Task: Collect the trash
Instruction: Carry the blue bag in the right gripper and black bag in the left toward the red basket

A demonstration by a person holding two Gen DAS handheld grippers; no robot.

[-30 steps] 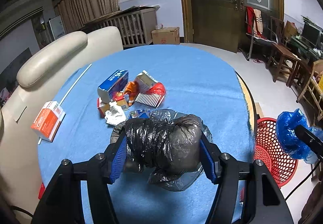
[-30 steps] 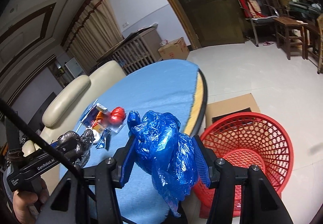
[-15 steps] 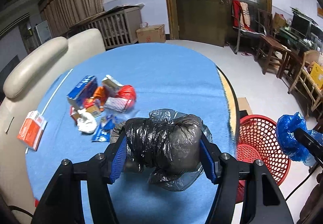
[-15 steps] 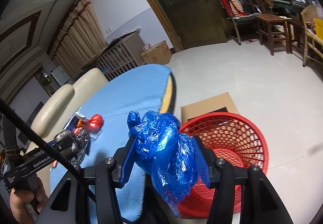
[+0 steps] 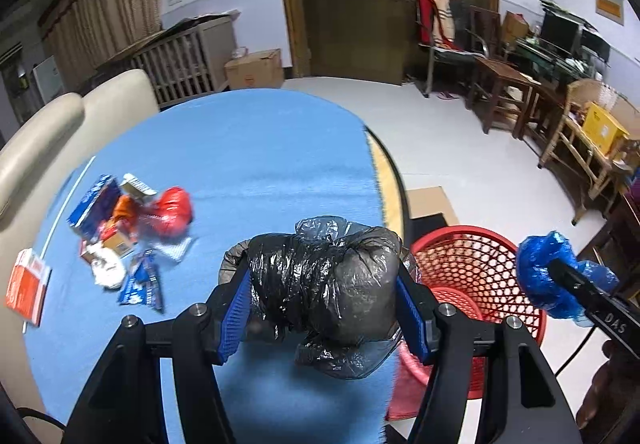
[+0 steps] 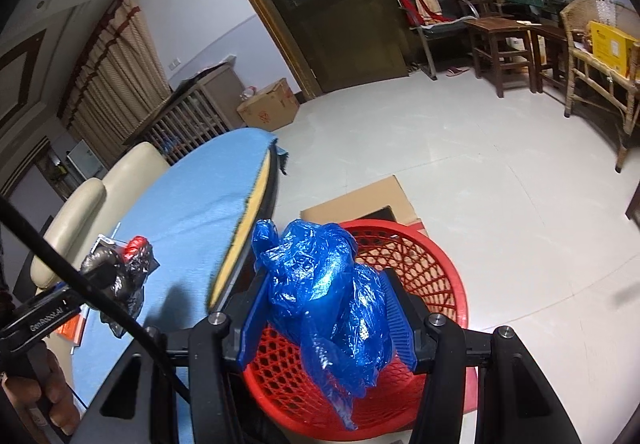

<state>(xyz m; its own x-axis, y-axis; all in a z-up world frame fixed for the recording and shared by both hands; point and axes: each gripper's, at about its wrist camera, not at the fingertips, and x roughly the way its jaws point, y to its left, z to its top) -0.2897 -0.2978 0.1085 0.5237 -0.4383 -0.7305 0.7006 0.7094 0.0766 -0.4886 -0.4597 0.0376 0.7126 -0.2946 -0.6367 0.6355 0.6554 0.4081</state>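
I see the black bag [image 5: 324, 280], crumpled into a ball, clamped between the blue pads of my left gripper [image 5: 323, 314]. It hangs above the near edge of the blue tablecloth [image 5: 256, 164], close to the red basket [image 5: 476, 276] that stands on the floor beside the table. My right gripper [image 6: 326, 320] squeezes the blue bag [image 6: 328, 296] in the same way, and this one is directly over the basket's opening (its loose tail points down into it). On the cloth, well apart from the black bag, lies a small heap of wrappers [image 5: 128, 232], with a red ball of plastic [image 5: 172, 210] and an orange packet [image 5: 28, 290] near the edge. A flat cardboard sheet [image 6: 360, 200] lies behind the basket.
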